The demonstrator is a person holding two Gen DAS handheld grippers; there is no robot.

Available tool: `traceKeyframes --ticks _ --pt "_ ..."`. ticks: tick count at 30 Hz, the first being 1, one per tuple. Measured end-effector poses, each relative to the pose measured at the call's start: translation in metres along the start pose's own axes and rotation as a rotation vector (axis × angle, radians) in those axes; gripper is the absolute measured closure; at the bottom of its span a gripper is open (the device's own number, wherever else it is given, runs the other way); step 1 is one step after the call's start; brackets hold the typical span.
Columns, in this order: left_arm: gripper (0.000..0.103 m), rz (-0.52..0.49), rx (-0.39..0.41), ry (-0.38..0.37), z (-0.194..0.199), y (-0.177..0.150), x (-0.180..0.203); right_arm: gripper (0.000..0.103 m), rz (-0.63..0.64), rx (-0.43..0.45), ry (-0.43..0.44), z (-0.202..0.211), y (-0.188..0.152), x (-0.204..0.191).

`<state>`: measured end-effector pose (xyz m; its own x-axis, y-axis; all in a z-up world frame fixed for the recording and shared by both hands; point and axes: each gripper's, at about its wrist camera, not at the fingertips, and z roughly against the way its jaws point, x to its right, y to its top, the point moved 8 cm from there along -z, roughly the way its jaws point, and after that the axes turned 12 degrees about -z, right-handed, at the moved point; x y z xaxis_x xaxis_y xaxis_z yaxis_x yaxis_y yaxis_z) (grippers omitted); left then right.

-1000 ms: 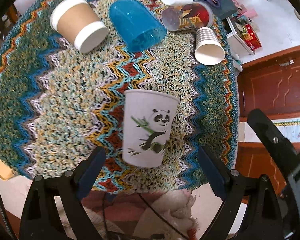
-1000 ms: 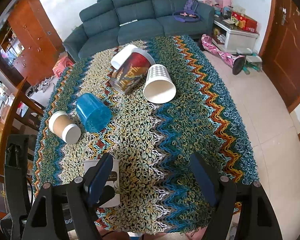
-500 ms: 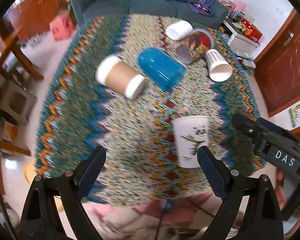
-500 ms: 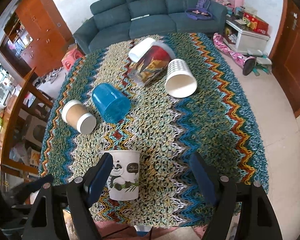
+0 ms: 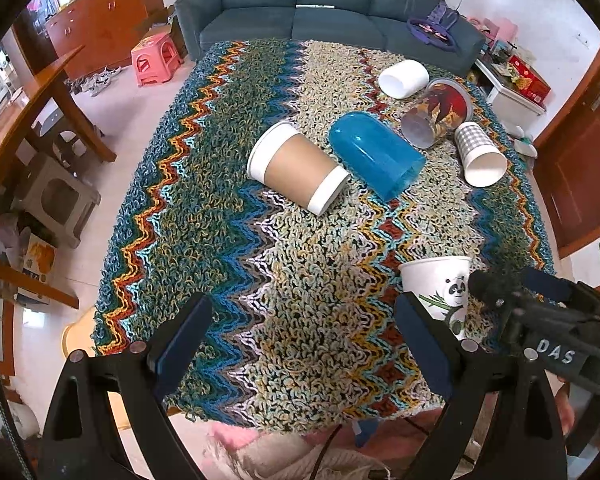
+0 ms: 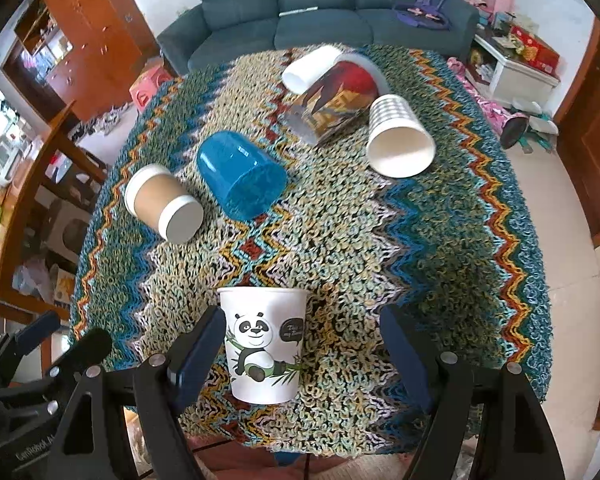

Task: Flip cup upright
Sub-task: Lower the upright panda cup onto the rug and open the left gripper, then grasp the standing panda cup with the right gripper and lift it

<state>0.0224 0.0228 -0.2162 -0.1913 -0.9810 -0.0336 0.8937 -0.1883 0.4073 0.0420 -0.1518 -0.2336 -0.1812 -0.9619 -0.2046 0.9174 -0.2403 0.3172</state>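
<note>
Both claws stand wide apart and hold nothing. From its own wrist view, the right gripper (image 6: 302, 354) has the panda cup (image 6: 263, 344) standing between its fingers, closer to the left finger (image 6: 198, 354) — whether that pad touches the cup wall I cannot tell — with a clear gap to the other finger. The cup sits upright, mouth up, near the front edge of the zigzag knitted cloth (image 6: 440, 248) that covers the table. The left gripper (image 5: 300, 346) hangs over the same front edge with only cloth between its fingers; the panda cup (image 5: 440, 292) shows just beyond its right-hand finger, and the right gripper's dark body (image 5: 540, 328) reaches in beside it.

Farther out, in the middle of the cloth, a brown paper cup (image 6: 162, 202) with white bands lies on its side, and just beside it a blue plastic cup (image 6: 240, 178) lies tipped, open end toward the camera. Beyond those, a checked paper cup (image 6: 398, 138) lies with its mouth facing forward, next to a red printed cup (image 6: 332, 100) and a plain white cup (image 6: 310, 66), all on their sides. Past the table's far edge stands a dark blue-grey sofa (image 6: 320, 4).
</note>
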Motion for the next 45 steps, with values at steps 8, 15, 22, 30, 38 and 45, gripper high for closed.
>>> traceKeyframes --ticks 8,15,22,30,38,45 --pt "0.009 -0.002 -0.016 0.006 -0.011 0.002 -0.004 0.023 0.023 -0.099 -0.003 -0.029 -0.008 -0.007" --pt "0.009 0.006 -0.035 0.0 -0.018 0.001 -0.007 0.023 0.061 -0.169 -0.008 -0.048 -0.011 -0.014" --pt "0.009 0.028 -0.038 -0.005 -0.021 0.001 -0.014 0.023 0.101 -0.212 -0.012 -0.06 -0.01 -0.019" --pt "0.009 0.042 -0.055 -0.014 -0.028 -0.002 -0.019 0.023 0.138 -0.296 -0.001 -0.08 -0.008 -0.024" --pt "0.009 0.048 -0.063 -0.021 -0.032 -0.002 -0.02 0.033 0.094 -0.379 0.068 -0.087 -0.011 -0.02" --pt "0.009 0.006 -0.078 -0.05 -0.037 -0.002 -0.003 0.034 0.088 -0.335 0.078 -0.077 -0.007 -0.012"
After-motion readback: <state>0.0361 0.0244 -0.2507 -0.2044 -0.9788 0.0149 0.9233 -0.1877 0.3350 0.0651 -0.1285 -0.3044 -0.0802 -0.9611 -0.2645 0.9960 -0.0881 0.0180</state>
